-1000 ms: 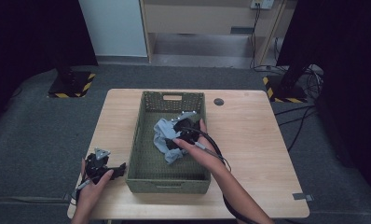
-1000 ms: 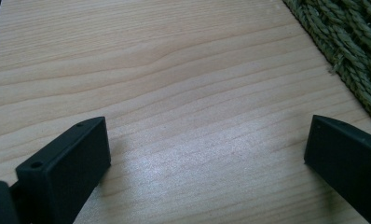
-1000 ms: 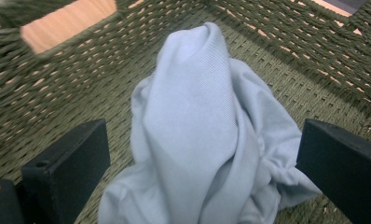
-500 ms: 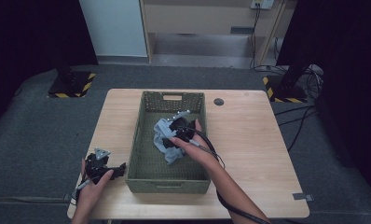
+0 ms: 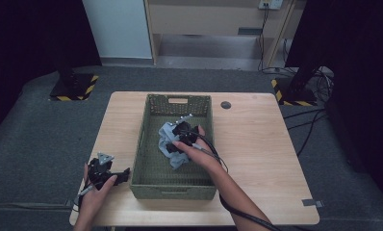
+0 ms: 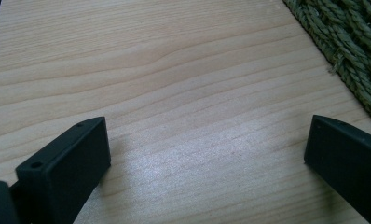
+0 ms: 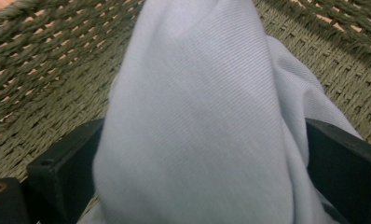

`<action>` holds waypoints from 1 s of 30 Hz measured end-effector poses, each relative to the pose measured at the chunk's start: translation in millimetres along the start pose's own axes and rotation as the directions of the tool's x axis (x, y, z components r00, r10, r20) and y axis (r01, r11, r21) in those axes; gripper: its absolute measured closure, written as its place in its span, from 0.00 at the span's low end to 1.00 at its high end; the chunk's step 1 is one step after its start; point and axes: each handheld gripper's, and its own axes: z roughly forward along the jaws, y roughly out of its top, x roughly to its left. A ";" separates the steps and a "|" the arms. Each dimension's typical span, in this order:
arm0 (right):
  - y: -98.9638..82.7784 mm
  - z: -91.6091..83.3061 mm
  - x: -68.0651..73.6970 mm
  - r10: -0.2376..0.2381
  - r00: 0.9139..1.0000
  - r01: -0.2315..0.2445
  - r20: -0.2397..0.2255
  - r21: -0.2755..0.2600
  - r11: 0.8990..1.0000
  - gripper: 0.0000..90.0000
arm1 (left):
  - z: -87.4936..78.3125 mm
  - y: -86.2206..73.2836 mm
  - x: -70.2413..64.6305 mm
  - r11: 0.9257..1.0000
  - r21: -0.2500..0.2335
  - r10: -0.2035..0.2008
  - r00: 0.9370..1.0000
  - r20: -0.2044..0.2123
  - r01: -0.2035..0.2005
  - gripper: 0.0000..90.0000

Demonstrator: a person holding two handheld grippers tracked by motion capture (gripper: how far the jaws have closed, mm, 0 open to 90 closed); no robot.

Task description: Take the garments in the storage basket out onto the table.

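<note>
A crumpled light blue cloth (image 5: 169,144) lies inside the green woven basket (image 5: 151,179) in the middle of the wooden table (image 5: 261,154). My right gripper (image 5: 180,133) is down in the basket on the cloth. In the right gripper view its jaws stand wide apart, with a fold of the cloth (image 7: 197,107) bulging between them over the basket's weave (image 7: 48,70). My left gripper (image 5: 124,173) rests on the table just left of the basket's near corner. It (image 6: 207,154) is open over bare wood, with the basket's wall (image 6: 351,42) at the upper right.
A small dark round hole (image 5: 225,105) sits in the table behind the basket's right corner. Bare wood stretches to the right of the basket. The right gripper's cable (image 5: 242,216) trails along the forearm to the front edge.
The right hand and its gripper have shifted a little left and farther into the basket, over the cloth. The left gripper has stayed put.
</note>
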 end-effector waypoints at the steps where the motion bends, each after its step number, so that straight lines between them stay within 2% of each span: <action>1: 0.3 1.3 -0.8 0.001 1.000 -0.001 0.000 -0.001 1.000 0.04 | 0.0 0.0 0.0 1.000 0.000 0.000 1.000 0.000 0.000 0.00; 8: -0.2 7.3 -3.2 0.011 1.000 -0.011 -0.001 0.022 1.000 0.03 | 0.0 0.0 0.0 1.000 0.000 0.000 1.000 0.000 0.000 0.00; 13: -0.2 11.1 -1.7 -0.003 1.000 0.003 -0.001 0.036 0.999 0.03 | 0.0 0.0 0.0 1.000 0.000 0.000 1.000 0.000 0.000 0.00; 20: -1.6 17.5 -3.1 0.010 1.000 -0.011 0.001 0.051 0.999 0.02 | 0.0 0.0 0.0 1.000 0.000 0.000 1.000 0.000 0.000 0.00; 30: -1.1 25.5 2.2 -0.075 0.996 0.070 0.043 0.106 0.992 0.02 | 0.0 0.0 0.0 1.000 0.000 0.000 1.000 0.000 0.000 0.00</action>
